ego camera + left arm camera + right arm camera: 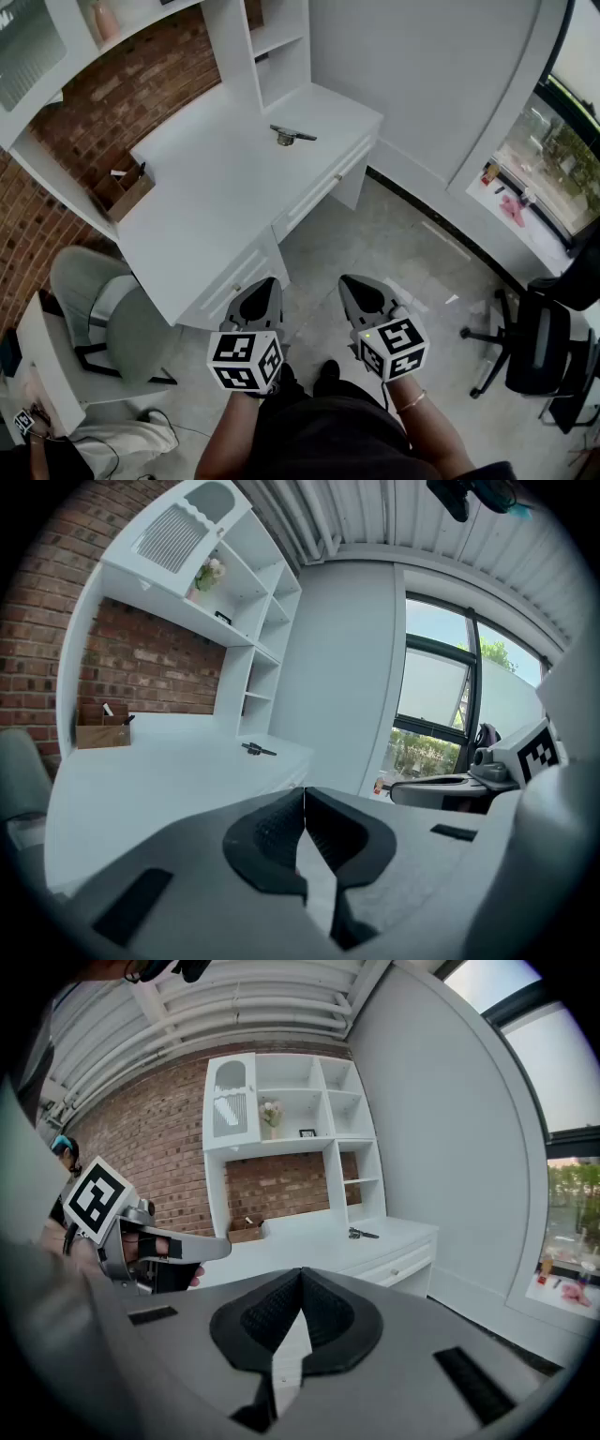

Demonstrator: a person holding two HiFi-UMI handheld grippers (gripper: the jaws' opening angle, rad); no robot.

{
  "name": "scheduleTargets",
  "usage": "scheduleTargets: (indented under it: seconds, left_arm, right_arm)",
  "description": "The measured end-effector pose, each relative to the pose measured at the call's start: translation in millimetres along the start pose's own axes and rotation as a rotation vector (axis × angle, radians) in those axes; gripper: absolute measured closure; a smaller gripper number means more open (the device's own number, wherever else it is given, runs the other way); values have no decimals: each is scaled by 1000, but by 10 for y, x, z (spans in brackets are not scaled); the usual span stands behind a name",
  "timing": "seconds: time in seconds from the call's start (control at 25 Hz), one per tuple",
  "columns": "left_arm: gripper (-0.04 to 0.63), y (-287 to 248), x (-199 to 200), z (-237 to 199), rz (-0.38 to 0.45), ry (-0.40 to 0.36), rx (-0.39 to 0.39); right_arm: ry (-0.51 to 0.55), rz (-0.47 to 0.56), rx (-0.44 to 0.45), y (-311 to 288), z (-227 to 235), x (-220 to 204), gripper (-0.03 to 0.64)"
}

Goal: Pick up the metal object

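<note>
A small dark metal object lies near the far right end of the white desk. It shows small in the left gripper view as the metal object and in the right gripper view as the metal object. My left gripper and right gripper hang side by side over the floor in front of the desk, well short of the object. Both are shut with nothing between their jaws. The left gripper and right gripper have their tips touching.
A brown cardboard box stands at the desk's back left under white shelves. A grey chair is at the left, a black office chair at the right. Desk drawers face me across tiled floor.
</note>
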State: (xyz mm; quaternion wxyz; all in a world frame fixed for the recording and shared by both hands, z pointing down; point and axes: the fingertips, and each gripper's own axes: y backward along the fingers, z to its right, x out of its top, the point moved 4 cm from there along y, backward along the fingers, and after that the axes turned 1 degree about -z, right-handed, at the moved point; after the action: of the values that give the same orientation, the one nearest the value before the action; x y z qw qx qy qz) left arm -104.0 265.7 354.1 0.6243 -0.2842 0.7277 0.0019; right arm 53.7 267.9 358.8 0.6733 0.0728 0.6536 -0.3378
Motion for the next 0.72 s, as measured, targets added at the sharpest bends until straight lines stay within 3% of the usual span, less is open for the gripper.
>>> scheduleTargets:
  seconds: [0.72]
  left_arm:
    - [583,-21,175,232,26,10,69]
  right_arm:
    - [-50,66,11,268,274,45,612]
